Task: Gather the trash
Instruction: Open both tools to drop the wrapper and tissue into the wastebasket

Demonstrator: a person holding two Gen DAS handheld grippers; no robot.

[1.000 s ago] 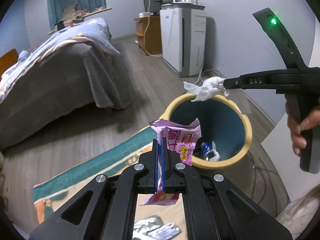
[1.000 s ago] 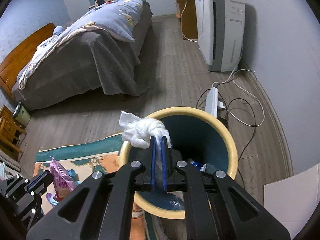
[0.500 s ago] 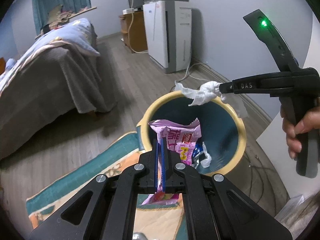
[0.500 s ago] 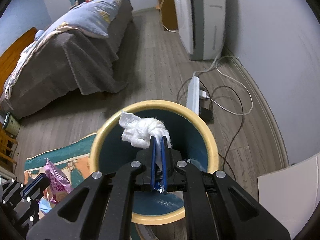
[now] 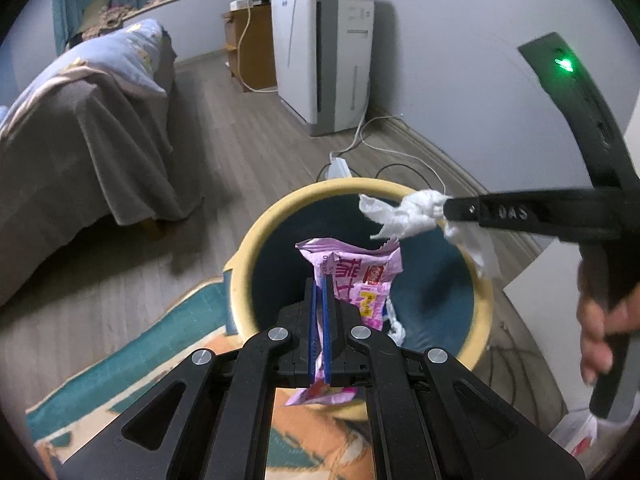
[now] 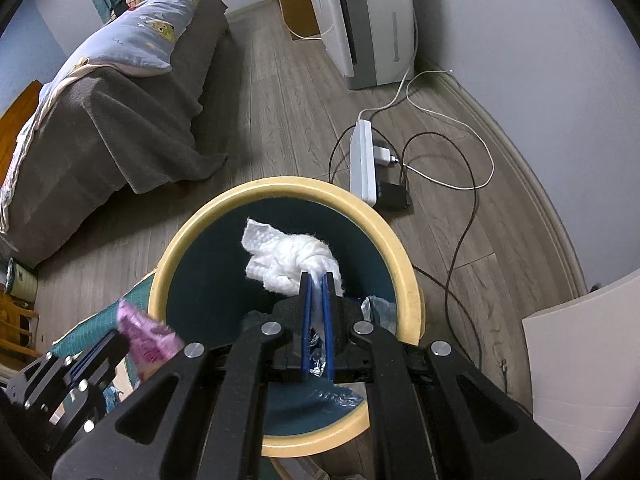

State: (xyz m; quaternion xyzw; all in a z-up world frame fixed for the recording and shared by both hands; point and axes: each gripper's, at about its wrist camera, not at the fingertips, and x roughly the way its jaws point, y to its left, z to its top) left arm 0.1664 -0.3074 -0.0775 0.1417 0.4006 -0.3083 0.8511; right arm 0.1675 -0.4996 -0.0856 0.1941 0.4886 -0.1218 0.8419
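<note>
A round bin with a cream rim [image 5: 256, 236] [image 6: 180, 240] and dark teal inside stands on the floor, with some trash at its bottom. My left gripper [image 5: 320, 284] is shut on a pink snack wrapper [image 5: 360, 272] and holds it over the bin's near edge; it also shows at the lower left of the right wrist view [image 6: 116, 340], wrapper [image 6: 148, 336] blurred. My right gripper [image 6: 316, 280] is shut on a crumpled white tissue [image 6: 288, 256] above the bin's opening. In the left wrist view the right gripper [image 5: 448, 210] comes in from the right with the tissue [image 5: 404, 216].
A patterned teal and orange rug [image 5: 160, 344] lies by the bin. A power strip [image 6: 364, 160] with cables lies on the wood floor behind it. A bed with a grey cover [image 5: 72, 140] is on the left, a white appliance [image 5: 324, 52] by the wall, a white board [image 6: 580, 360] on the right.
Both grippers moved closer over the bin, each still holding its trash. The tissue went from the rim to above the opening, and the wrapper moved over the near edge.
</note>
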